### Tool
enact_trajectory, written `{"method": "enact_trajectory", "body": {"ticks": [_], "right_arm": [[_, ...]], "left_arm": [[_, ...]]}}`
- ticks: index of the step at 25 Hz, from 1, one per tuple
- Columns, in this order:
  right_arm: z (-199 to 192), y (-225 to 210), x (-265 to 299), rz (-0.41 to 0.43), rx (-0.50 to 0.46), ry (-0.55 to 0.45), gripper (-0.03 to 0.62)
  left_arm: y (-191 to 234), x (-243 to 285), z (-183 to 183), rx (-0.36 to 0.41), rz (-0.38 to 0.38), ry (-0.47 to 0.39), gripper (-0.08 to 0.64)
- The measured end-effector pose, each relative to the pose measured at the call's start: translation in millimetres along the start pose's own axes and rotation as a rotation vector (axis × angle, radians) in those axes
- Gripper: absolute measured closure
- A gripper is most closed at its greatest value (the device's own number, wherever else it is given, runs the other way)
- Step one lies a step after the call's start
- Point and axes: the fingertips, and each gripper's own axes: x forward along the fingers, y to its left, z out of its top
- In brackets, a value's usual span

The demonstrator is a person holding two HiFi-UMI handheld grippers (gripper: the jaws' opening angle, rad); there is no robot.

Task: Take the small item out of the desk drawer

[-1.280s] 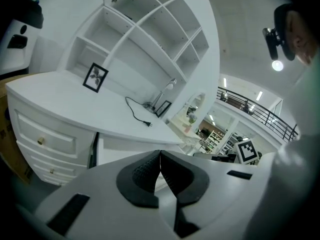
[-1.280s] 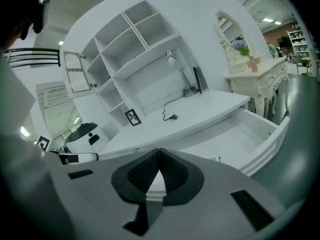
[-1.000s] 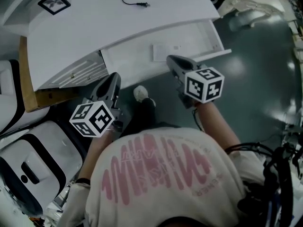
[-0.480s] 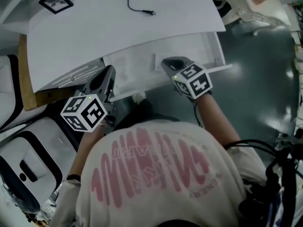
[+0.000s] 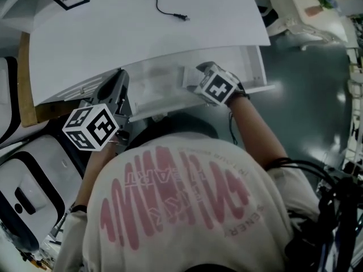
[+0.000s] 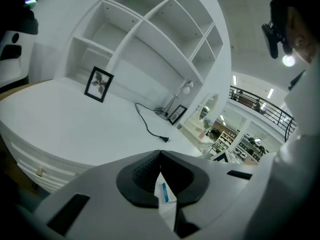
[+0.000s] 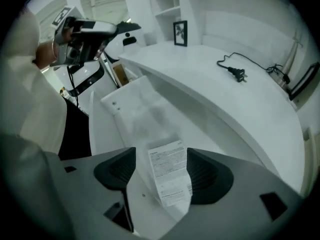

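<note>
Right tool [image 7: 162, 174] lowered, jaws opening; packet [image 7: 168, 163] between.

The print on the packet [image 7: 169, 176] is unreadably small.

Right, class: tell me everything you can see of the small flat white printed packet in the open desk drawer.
The small flat white rectangular packet looks like card or paper, its upper face covered in fine dark print too small to read. It lies flat on the floor of the open white drawer. The right gripper points down over it; its jaws have just been opening and stand apart, one either side. Whether a pad touches its edge is unclear.
</note>
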Motion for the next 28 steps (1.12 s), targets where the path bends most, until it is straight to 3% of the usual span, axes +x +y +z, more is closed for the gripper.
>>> {"method": "enact_trajectory", "body": {"ticks": [7, 12, 18, 28], "right_arm": [[-16, -2, 28, 0.049, -0.039, 0.112, 0.186], [-23, -5, 41, 0.056, -0.121, 0.163, 0.117], [-32, -1, 55, 0.108, -0.148, 0.224, 0.11], [-43, -4, 70, 0.095, -0.22, 0.271, 0.112]], "left_arm": [[-7, 6, -12, -0.047, 0.011, 0.01, 0.531], [7, -7, -23, -0.11, 0.083, -0.012, 0.531], [16, -18, -35, -0.154, 0.131, -0.021, 0.531], [25, -30, -44, -0.18, 0.191, -0.048, 0.531]]}}
